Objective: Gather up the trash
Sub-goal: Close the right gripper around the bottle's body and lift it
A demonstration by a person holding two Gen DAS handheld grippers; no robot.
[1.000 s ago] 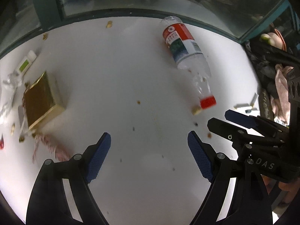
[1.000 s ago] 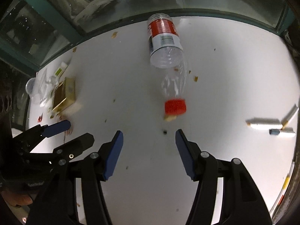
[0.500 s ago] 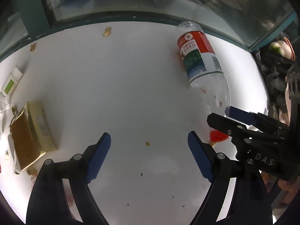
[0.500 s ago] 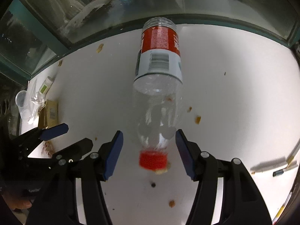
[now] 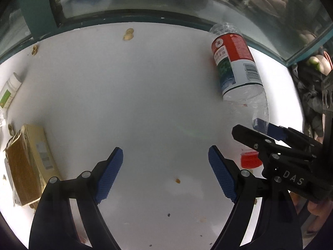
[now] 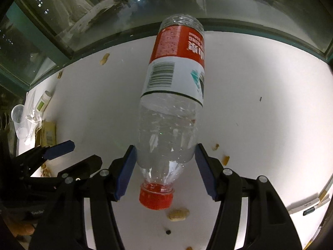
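A clear plastic bottle (image 6: pixel 172 95) with a red and white label lies on the white table (image 6: pixel 260 83), its red cap (image 6: pixel 156 198) toward me. My right gripper (image 6: pixel 165 148) is open and straddles the bottle's clear shoulder, a blue pad close on each side. From the left wrist view the same bottle (image 5: pixel 235 62) lies at the right, with the right gripper (image 5: pixel 249 128) over its neck and the cap (image 5: pixel 248 160) showing below. Over bare table, my left gripper (image 5: pixel 164 152) hangs open and holds nothing.
A gold box (image 5: pixel 27 162) and a small white and green container (image 5: pixel 8 91) lie at the left edge. Peanut shells (image 5: pixel 128 34) and crumbs are scattered about. White pens (image 6: pixel 306 206) lie at the right. A clear cup (image 6: pixel 17 112) and wrappers sit far left. A glass pane borders the table's far edge.
Both grippers moved forward and down toward the far edge. The bottle, first ahead of the right gripper, now lies between its jaws. Neither gripper's opening changed.
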